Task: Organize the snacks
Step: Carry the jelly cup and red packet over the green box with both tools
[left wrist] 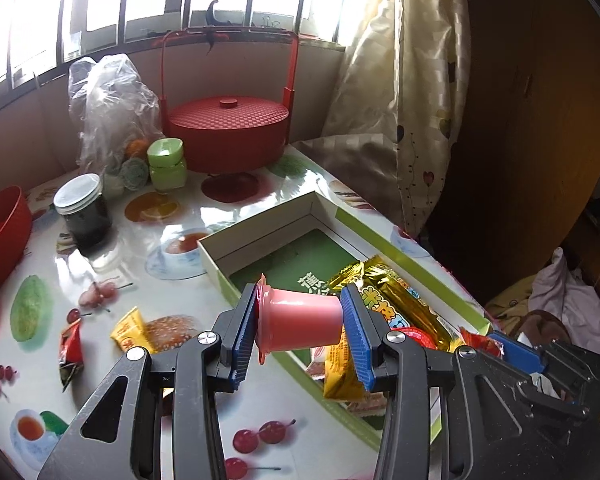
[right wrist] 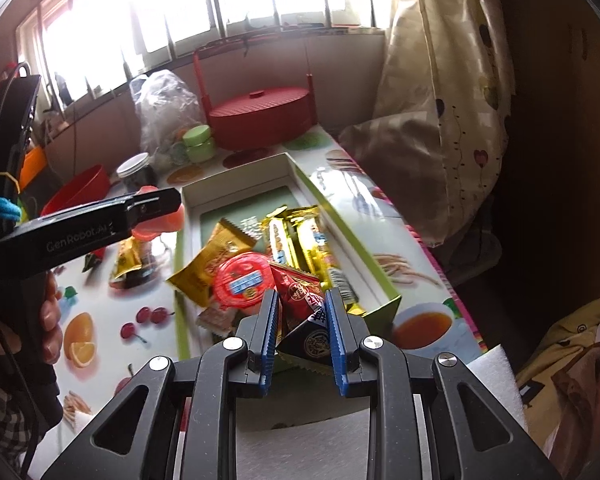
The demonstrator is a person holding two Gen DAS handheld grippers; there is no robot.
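My left gripper (left wrist: 300,326) is shut on a pink jelly cup (left wrist: 300,322), held sideways above the left wall of a green-and-white cardboard box (left wrist: 260,236). The box holds gold bar wrappers (left wrist: 400,296), a gold packet (right wrist: 210,266), a red-lidded jelly cup (right wrist: 244,278) and other snacks. My right gripper (right wrist: 302,300) is shut on a red and black triangular snack packet (right wrist: 304,320) over the near end of the box (right wrist: 340,216). The left gripper and its cup (right wrist: 160,216) show at the left of the right wrist view.
On the fruit-print tablecloth (left wrist: 140,280) lie a yellow packet (left wrist: 130,330) and a red packet (left wrist: 70,346) left of the box. Further back stand a dark jar (left wrist: 84,212), green jar (left wrist: 166,162), plastic bag (left wrist: 108,108), red bowl (left wrist: 2,236) and red lidded basket (left wrist: 228,132). A curtain (left wrist: 412,100) hangs right.
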